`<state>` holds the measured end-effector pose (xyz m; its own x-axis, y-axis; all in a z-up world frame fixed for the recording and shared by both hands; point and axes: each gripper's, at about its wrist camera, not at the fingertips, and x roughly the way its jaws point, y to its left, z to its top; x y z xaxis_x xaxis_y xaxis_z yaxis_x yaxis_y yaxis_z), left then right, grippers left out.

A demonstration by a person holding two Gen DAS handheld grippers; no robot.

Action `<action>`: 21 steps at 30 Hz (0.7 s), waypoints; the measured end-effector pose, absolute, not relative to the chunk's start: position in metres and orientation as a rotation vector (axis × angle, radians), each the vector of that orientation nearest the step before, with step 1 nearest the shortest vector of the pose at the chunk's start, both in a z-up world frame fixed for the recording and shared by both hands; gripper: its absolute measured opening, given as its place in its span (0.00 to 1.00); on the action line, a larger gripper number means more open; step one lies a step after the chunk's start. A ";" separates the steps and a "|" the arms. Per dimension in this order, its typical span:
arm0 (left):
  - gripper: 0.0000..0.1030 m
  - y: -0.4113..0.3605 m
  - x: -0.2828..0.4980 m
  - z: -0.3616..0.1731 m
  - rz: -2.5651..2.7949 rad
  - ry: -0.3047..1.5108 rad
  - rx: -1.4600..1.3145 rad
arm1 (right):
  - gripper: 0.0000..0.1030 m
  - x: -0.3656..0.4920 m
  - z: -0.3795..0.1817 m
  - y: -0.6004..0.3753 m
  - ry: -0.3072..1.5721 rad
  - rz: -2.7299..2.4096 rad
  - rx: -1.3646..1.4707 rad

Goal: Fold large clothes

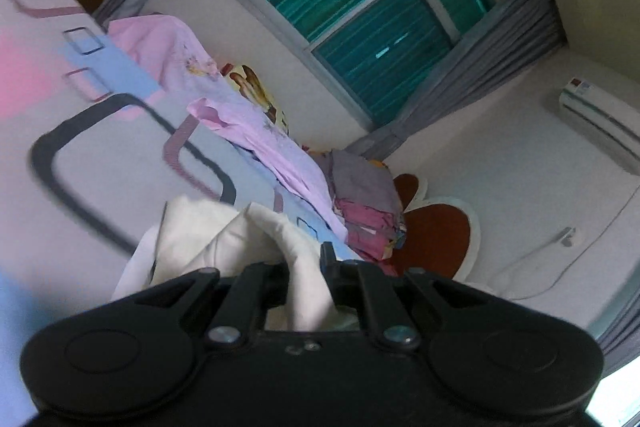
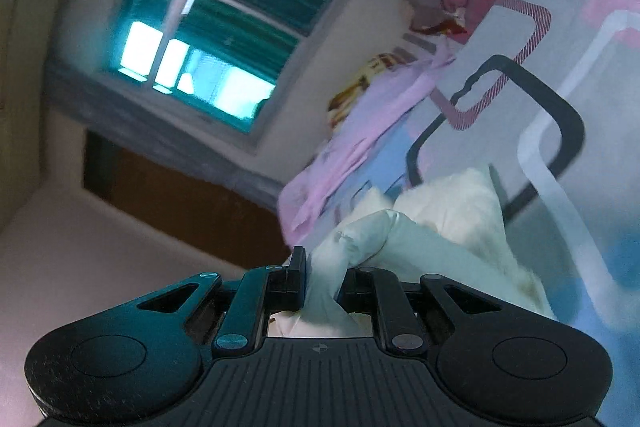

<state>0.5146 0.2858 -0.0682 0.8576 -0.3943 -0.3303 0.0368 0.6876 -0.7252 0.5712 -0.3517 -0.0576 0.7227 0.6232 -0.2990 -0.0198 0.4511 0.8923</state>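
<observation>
Fabric's soft and floppy, so that white garment (image 1: 224, 239) will sag. You've got the left gripper (image 1: 304, 263) and right gripper (image 2: 322, 279) both clamped on bunched edges, above the patterned bedsheet (image 1: 100, 155); better grip corners.

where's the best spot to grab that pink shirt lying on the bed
Take the pink shirt at its loose front edge, where a flap lifts off the patterned bedsheet. Come in low from the open sheet side, since the clothes pile crowds its far end. Both grippers are shut on the white garment now.
</observation>
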 end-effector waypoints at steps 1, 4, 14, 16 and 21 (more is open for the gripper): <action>0.07 0.288 0.530 -0.072 -0.253 0.503 -0.778 | 0.12 0.587 -0.063 -0.351 0.683 0.420 1.053; 0.07 0.291 0.579 -0.089 -0.239 0.545 -0.787 | 0.12 0.630 -0.086 -0.350 0.725 0.364 1.081; 0.66 0.314 0.661 -0.144 -0.211 0.598 -0.814 | 0.39 0.700 -0.146 -0.353 0.767 0.295 1.080; 0.86 0.317 0.664 -0.142 -0.154 0.561 -0.780 | 0.50 0.698 -0.141 -0.354 0.722 0.235 1.029; 0.88 0.334 0.665 -0.137 -0.161 0.566 -0.712 | 0.57 0.689 -0.122 -0.350 0.692 0.211 0.793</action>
